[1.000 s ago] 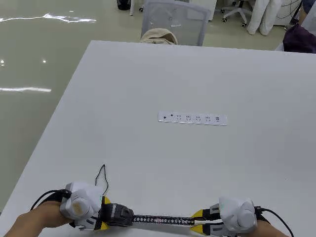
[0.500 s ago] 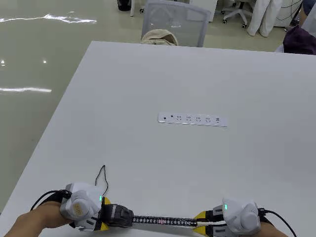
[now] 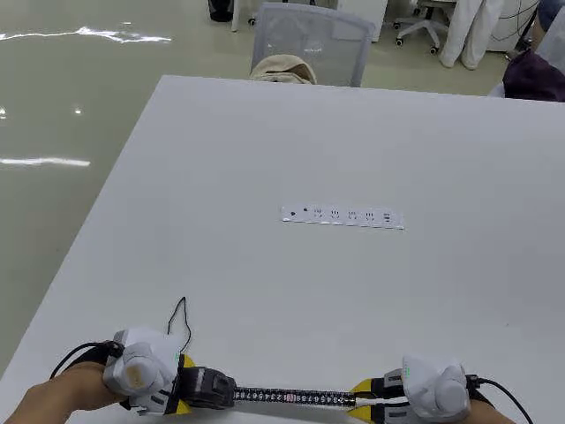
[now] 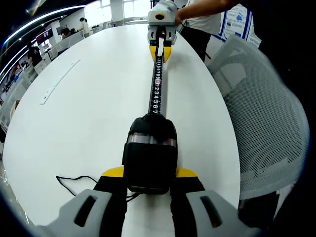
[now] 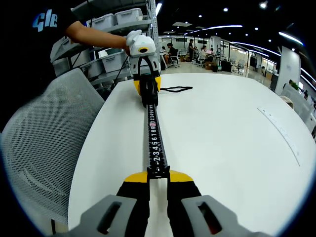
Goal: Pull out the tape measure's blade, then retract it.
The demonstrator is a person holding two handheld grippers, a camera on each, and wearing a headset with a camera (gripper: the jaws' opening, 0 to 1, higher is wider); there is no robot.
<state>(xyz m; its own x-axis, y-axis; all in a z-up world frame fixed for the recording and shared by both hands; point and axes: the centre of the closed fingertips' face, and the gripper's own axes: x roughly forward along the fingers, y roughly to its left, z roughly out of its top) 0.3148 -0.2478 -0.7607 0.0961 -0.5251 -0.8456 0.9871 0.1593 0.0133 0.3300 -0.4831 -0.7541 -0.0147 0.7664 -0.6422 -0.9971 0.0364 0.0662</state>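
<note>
Black boxy tape measure clamped in left gripper, flat numbered blade pinched in right gripper.

Left claw and right claw are white, yellow-tipped, black-cabled.

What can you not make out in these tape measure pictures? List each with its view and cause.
1. Tip of the blade: right gripper view, pinched inside the right claw.
2. Sides of the case: left gripper view, covered by the left claw.
3. Numbers on the blade: head view, too small to read.
4. Markings on the white strip: head view, too small.
</note>
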